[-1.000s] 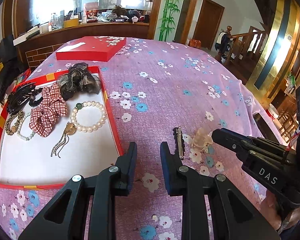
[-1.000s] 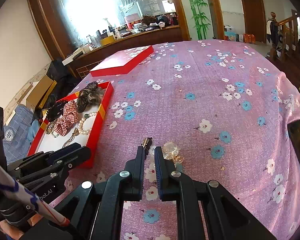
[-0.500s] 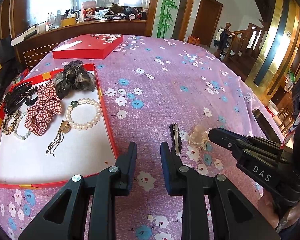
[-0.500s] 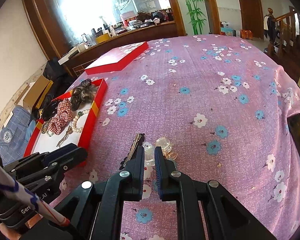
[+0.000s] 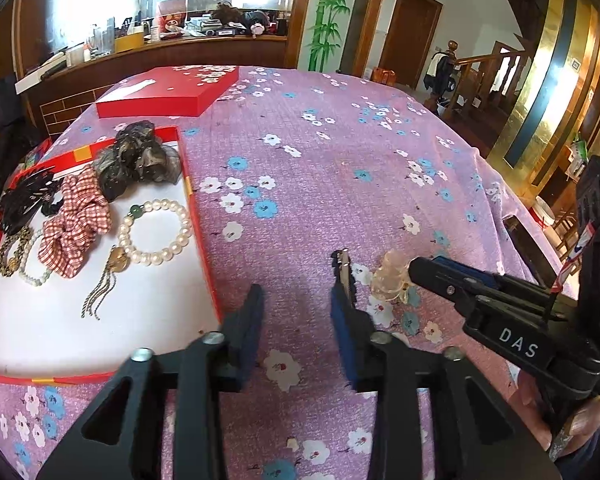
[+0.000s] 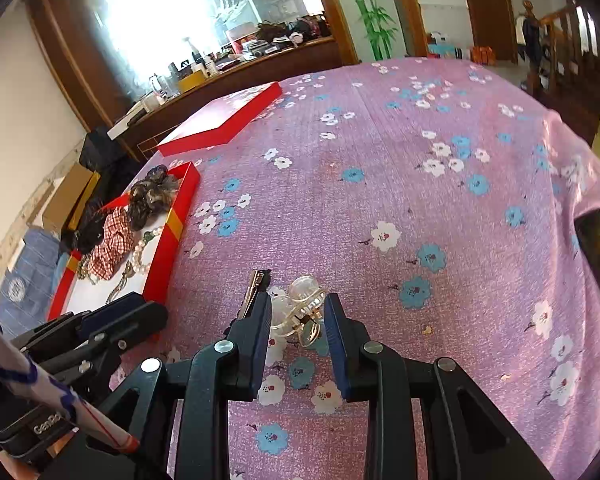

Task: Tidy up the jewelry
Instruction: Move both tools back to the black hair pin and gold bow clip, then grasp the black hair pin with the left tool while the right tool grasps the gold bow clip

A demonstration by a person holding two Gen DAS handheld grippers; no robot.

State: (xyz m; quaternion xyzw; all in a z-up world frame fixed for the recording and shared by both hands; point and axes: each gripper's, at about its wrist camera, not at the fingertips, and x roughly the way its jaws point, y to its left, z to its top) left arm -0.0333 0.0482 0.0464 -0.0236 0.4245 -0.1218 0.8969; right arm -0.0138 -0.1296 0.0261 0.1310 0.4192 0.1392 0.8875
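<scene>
The right tongs (image 6: 296,318) stand released, jaws apart on either side of a clear hair claw (image 6: 300,310) lying on the flowered tabletop (image 6: 380,184), with a metal hair clip (image 6: 254,290) just beside. The left tongs (image 5: 296,312) are released too, near the red jewelry box (image 5: 204,248) holding a pearl bracelet (image 5: 156,232).

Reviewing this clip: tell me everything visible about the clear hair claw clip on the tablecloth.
The clear plastic hair claw clip has rounded, bubble-like lobes and a gold-coloured metal spring at its hinge. It lies on the purple flowered tablecloth, outside the red tray, just right of a slim metal hair clip. The open right hand-held gripper straddles it; contact with the fingers cannot be confirmed.
</scene>
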